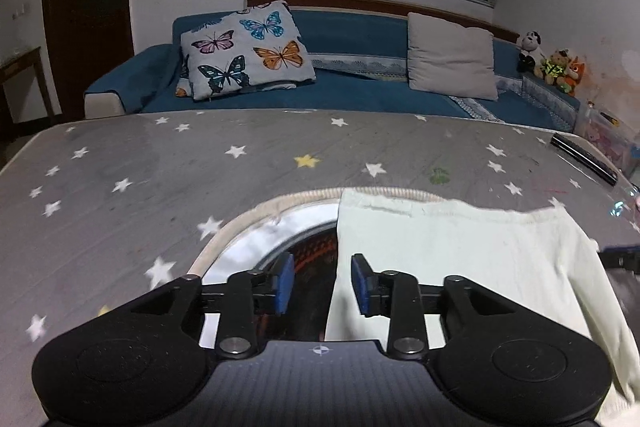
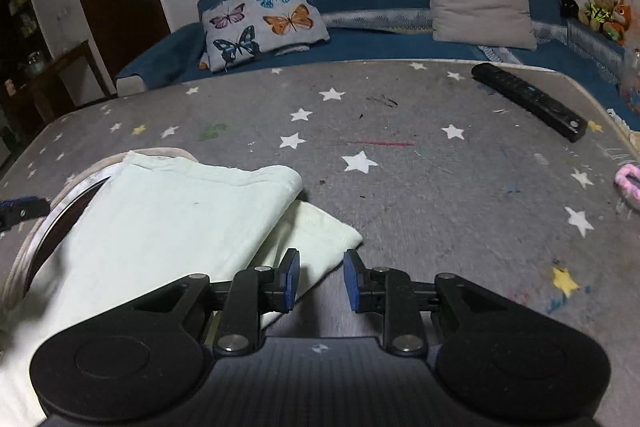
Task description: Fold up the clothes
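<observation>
Both grippers are hovering released, holding nothing. The pale green garment [image 2: 168, 211] is lying partly folded just ahead-left of the right gripper [image 2: 321, 281] and ahead-right of the left gripper [image 1: 322, 283], draping over a round basket [image 1: 240, 227]. Risk: a pinch catching only the top layer is likely to undo the fold.

Table cover [image 2: 400, 187]: grey, printed with white stars and a few yellow ones. Folded garment [image 2: 180, 211]: pale mint-white. Gripper pads [image 2: 294, 279]: blue, on black arms. Sofa [image 1: 352, 31]: dark blue. Butterfly cushion [image 1: 246, 49]: light grey with pink, blue, orange butterflies. Plain cushion [image 1: 452, 57]: beige-grey. Remote control [image 2: 528, 101]: black.
</observation>
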Action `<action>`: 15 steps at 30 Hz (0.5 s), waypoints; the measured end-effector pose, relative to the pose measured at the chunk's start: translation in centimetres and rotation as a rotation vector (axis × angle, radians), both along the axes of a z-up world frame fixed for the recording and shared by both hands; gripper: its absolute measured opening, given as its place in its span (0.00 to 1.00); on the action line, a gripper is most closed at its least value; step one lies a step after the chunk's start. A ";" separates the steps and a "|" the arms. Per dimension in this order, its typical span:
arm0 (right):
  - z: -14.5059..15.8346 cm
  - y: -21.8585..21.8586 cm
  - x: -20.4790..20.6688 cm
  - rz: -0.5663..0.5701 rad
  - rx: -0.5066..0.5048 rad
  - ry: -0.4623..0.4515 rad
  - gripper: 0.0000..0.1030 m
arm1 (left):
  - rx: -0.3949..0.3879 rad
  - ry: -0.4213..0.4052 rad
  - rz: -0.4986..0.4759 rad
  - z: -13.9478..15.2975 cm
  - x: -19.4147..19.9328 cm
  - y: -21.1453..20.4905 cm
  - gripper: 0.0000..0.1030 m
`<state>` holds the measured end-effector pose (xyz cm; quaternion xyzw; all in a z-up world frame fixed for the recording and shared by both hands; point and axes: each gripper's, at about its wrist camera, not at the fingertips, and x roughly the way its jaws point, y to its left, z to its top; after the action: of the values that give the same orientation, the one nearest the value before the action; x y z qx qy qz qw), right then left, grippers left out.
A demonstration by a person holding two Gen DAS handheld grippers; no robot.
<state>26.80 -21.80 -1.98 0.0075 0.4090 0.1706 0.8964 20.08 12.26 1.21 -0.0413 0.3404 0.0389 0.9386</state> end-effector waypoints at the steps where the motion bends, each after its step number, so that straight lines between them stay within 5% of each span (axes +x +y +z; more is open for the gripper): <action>1: -0.2 0.1 0.2 0.004 -0.004 0.004 0.23 | -0.002 0.004 -0.003 -0.2 0.7 0.0 0.37; 9: -0.4 0.7 1.0 0.025 -0.035 0.005 0.21 | 0.003 0.037 -0.047 -2.1 4.4 -0.7 0.37; 11: -0.4 0.7 1.1 0.031 -0.041 0.005 0.09 | 0.000 0.042 -0.062 -2.4 4.8 -0.9 0.36; 15: 0.2 0.8 1.4 0.048 -0.089 -0.015 0.01 | -0.002 0.051 -0.088 -3.0 5.3 -1.4 0.13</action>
<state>28.18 -21.05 -1.78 -0.0438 0.4093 0.1738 0.8946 25.41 10.91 -1.78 -0.0262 0.3659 -0.0019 0.9303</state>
